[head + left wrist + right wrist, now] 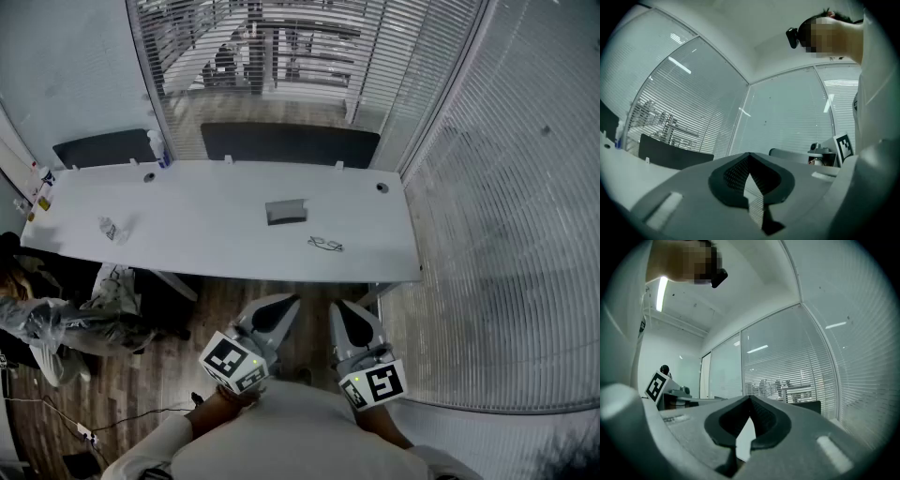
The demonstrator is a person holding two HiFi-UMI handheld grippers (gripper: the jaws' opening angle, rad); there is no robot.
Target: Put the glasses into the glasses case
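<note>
Here the glasses (325, 245) lie on the white worktop (206, 202) near its front edge, toward the right end. The grey case (286, 211) sits just behind them and a little to the left, nearer the middle, and the two do not touch. Both tongs are held side by side off the worktop, short of its front edge and above the wood floor (141, 394), pointing toward it: the left tongs (286, 302) have their jaws together with nothing between them, and the right tongs (339, 309) are likewise closed and empty.
</note>
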